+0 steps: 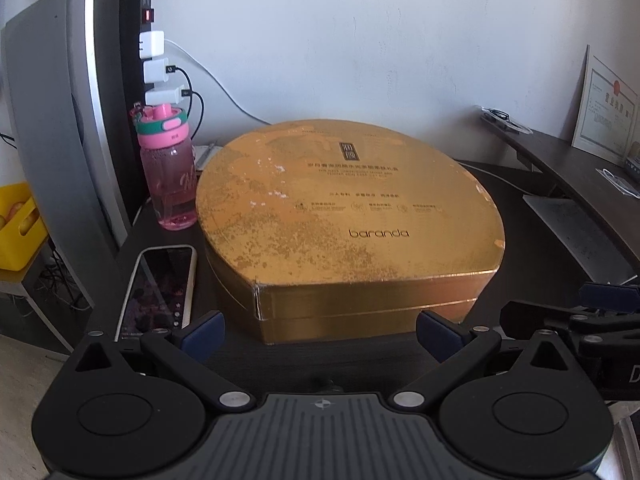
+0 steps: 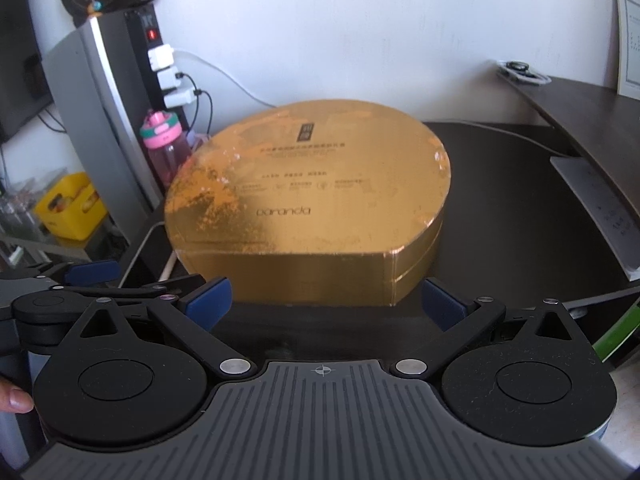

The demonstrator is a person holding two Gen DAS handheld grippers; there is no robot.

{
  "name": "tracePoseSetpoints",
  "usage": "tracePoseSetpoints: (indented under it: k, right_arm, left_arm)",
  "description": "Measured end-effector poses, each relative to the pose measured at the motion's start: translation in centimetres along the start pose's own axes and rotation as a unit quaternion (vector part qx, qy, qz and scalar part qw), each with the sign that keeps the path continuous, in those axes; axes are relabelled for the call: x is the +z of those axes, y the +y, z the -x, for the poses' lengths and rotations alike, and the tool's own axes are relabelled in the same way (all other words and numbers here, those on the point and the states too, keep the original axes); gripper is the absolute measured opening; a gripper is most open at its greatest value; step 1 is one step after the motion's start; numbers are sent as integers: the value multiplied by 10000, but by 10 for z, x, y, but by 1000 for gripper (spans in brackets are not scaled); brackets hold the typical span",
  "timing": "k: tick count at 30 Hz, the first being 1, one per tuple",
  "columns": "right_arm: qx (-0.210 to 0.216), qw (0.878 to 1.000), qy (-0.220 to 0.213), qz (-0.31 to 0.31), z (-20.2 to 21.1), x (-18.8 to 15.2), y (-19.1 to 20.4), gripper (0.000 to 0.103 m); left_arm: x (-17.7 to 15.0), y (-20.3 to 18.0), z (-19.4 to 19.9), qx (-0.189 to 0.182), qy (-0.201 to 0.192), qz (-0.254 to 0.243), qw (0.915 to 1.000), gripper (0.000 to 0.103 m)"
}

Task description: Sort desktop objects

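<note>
Facing one gold box (image 1: 344, 216), one bottle (image 1: 170, 172), one phone (image 1: 160, 288).

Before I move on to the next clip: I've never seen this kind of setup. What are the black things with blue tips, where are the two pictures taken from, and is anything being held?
There is no robot here. A person carries two handheld grippers, each with a wide-angle camera looking out along its two blue-tipped fingers. One picture comes from the left gripper, the other from the right gripper. Both are open and hold nothing. Each camera also catches the other gripper at its edge.

On the dark desk sits a large gold box, lid on. To its left lie a phone, face up, and behind that stands a pink water bottle. Chargers are plugged into a power strip behind the bottle.
</note>
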State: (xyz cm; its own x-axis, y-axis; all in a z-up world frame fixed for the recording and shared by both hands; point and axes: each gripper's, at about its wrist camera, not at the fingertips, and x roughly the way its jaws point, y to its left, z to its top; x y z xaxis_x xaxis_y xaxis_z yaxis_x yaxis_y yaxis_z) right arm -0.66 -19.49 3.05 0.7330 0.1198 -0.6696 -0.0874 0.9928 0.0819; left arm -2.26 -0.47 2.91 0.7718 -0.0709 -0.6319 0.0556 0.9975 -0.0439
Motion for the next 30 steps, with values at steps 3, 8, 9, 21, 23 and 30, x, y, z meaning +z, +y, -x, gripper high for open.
tracePoseSetpoints:
  k: [3,8,9,21,23,30]
  right_arm:
    - [-29,10000,72,-2,-1,-2,2,103]
    - [-117,9999,123,34,-5,0,8,103]
    - [-126,9998,132,36,-6,1,10,103]
    - [-288,9992,236,160,-19,9,24,103]
    - [-295,9991,269,163,-22,10,24,103]
    - [-309,9988,344,183,-30,12,26,103]
  left_arm:
    - [-3,2,-2,-64,19,-2,10000,102]
    - [-1,7,-6,-42,-11,0,10000,102]
    - [-1,9,-6,-47,-15,15,10000,102]
    - [4,23,-16,-26,13,38,10000,102]
    - [3,24,-19,-24,32,38,10000,102]
    - [4,28,-25,-29,102,78,9999,102]
